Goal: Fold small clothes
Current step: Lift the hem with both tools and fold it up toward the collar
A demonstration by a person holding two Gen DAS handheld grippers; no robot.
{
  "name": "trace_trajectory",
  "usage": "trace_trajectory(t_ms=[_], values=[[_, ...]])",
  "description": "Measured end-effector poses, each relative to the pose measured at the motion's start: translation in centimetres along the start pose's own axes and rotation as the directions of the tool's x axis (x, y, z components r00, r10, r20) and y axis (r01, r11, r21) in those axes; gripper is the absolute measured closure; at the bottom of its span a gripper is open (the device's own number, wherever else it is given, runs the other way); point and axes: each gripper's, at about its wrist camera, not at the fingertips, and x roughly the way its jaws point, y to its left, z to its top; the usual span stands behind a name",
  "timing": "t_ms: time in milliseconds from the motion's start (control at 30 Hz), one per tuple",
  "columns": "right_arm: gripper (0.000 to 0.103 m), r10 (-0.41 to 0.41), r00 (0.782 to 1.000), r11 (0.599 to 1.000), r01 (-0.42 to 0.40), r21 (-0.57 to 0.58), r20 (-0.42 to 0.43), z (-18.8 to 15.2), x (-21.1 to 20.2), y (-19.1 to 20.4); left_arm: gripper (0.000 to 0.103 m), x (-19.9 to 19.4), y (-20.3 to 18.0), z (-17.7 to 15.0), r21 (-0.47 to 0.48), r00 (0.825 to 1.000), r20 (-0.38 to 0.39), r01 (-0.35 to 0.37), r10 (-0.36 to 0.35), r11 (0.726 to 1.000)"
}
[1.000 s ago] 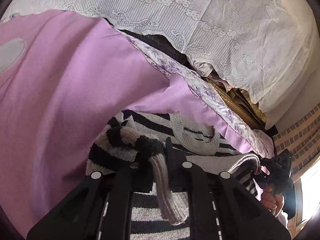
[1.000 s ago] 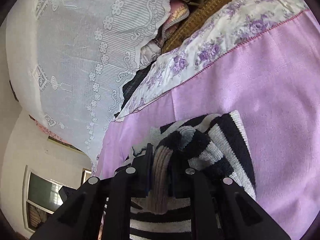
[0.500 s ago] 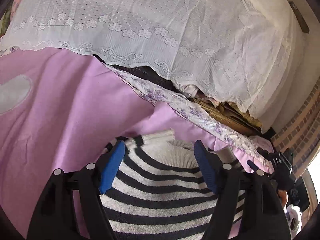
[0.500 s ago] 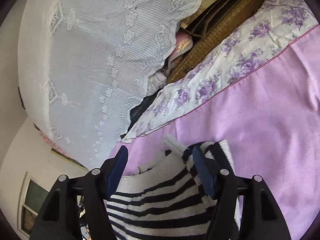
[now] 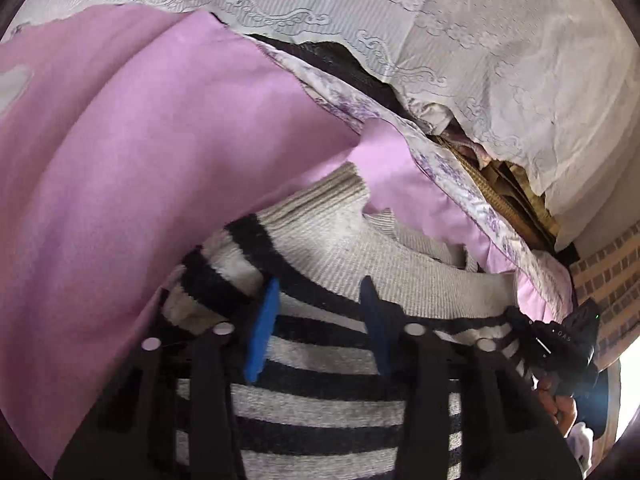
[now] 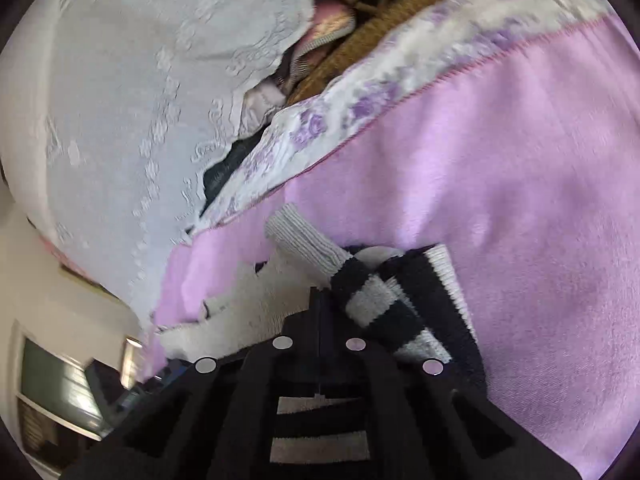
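Note:
A small black-and-grey striped knit sweater (image 5: 320,360) lies on a pink blanket (image 5: 140,160). Its sleeves are folded in over the body. My left gripper (image 5: 316,312) hovers over its neck end, jaws open with blue pads (image 5: 262,332) apart and nothing between them. In the right wrist view the sweater (image 6: 400,304) shows a folded striped sleeve with a grey ribbed cuff (image 6: 300,236). My right gripper (image 6: 320,300) is shut, its fingers pressed together at the sweater's edge; whether cloth is pinched is hidden.
A white lace cover (image 5: 400,20) drapes over stacked bedding behind the blanket. A floral purple border (image 6: 340,112) edges the blanket. A brick wall (image 5: 608,280) and the right-hand gripper with the person's hand (image 5: 560,360) are at the right. A window (image 6: 52,392) is at lower left.
A second ago both grippers were shut on sleeve cuffs; half a second ago both were open. Now the left stays open, closer to the sweater, and the right has shut again.

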Motion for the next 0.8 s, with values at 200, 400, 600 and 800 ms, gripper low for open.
trace_trajectory(t_ms=[200,400,600,800], values=[[0.097,-0.101,0.982,0.984,0.123,-0.127,0.162,-0.9,-3.7,1.9,0.067,-2.7,0.6,-0.5,-0.057,0.999,0.048,0.027,-0.024,0.998],[0.073,-0.011,0.998,0.955,0.030,-0.296,0.064,-3.6,-3.1,6.6,0.014,-4.4,-5.0,-0.8,0.191,0.977,0.187,-0.142,0.106,0.971],[0.078,-0.152,0.988,0.925,0.136,-0.356,-0.017,-5.6,0.5,5.9,0.008,0.2,1.6,1.6,-0.025,0.978,0.012,-0.209,0.209,0.978],[0.076,-0.171,0.983,0.901,0.185,-0.392,0.071,-6.6,-1.3,6.6,0.008,-2.3,0.3,0.5,0.018,0.977,0.078,-0.202,0.200,0.979]])
